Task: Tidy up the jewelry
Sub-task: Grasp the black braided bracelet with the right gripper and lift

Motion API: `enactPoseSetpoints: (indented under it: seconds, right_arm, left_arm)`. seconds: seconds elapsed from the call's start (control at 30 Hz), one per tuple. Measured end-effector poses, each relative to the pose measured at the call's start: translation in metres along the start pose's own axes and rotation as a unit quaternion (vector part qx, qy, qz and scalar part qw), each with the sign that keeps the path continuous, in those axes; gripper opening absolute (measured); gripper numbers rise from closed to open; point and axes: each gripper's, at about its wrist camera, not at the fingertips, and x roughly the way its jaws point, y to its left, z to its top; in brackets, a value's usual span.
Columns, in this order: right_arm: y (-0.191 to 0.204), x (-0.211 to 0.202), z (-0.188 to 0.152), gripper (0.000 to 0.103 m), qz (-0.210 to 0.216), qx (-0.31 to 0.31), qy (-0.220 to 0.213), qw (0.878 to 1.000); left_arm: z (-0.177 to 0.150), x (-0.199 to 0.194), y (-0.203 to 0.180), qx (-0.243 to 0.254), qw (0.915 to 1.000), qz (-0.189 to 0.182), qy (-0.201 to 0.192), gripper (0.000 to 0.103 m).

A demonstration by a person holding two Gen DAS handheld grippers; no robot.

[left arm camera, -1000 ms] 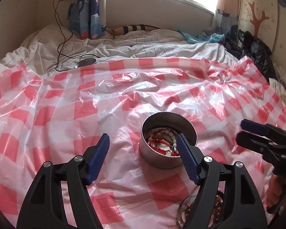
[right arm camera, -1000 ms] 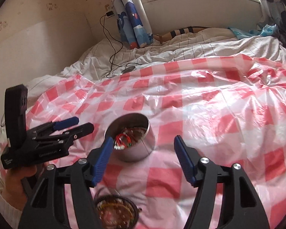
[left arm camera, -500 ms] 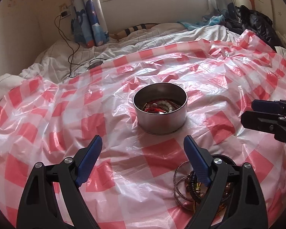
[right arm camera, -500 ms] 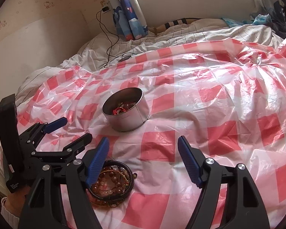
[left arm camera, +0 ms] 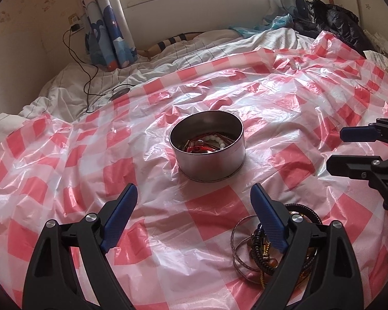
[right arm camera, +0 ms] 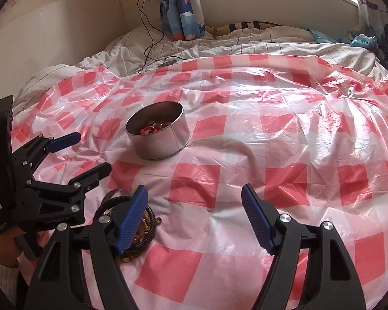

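I'm holding both grippers over the red-checked plastic sheet, both empty. My left gripper is sitting with its tongs spread wide apart, and my right gripper is gaping the same way. The round metal tin is the landmark: it's resting on the sheet ahead of both grippers, already holding red cord and white bead pieces. The loose jewelry pile is lying on my side of the tin, near it, partly hidden under the left gripper's right finger; in the right wrist view it is tucked behind that gripper's left finger.

Handling guess: the pile is looking light, floppy and tangled, with thin wire bangles, a dark braided cord and amber beads. Beads are probably slippery and the wire probably bends, so I'm favouring a pinch on the thick braided cord where it loops out toward the tin. The sheet is crinkly and could get snagged too.
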Motion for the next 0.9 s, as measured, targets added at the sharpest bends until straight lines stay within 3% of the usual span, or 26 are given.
enactPoseSetpoints:
  seconds: [0.2,0.57,0.67,0.77,0.9]
  right_arm:
    - [-0.008,-0.001,0.003,0.072,0.025,0.024,-0.004,0.999]
    - [0.011,0.008,-0.002,0.072,0.059,-0.021,0.011,0.998]
    - [0.016,0.008,-0.004,0.072,0.073,-0.029,0.016,0.997]
    - [0.023,0.009,-0.006,0.072,0.084,-0.05,0.023,0.995]
    - [0.036,0.013,-0.013,0.072,0.095,-0.084,0.043,0.991]
  left_arm:
    - [0.002,0.0,-0.003,-0.001,0.9999,-0.01,-0.003,0.086]
    - [0.0,0.002,-0.01,0.016,0.9998,-0.012,0.001,0.087]
    - [0.0,0.003,-0.005,0.003,0.9991,-0.042,0.007,0.087]
    - [0.0,0.005,0.012,-0.028,0.994,-0.104,0.024,0.087]
    - [-0.003,0.009,0.038,-0.063,0.9876,-0.138,0.04,0.087]
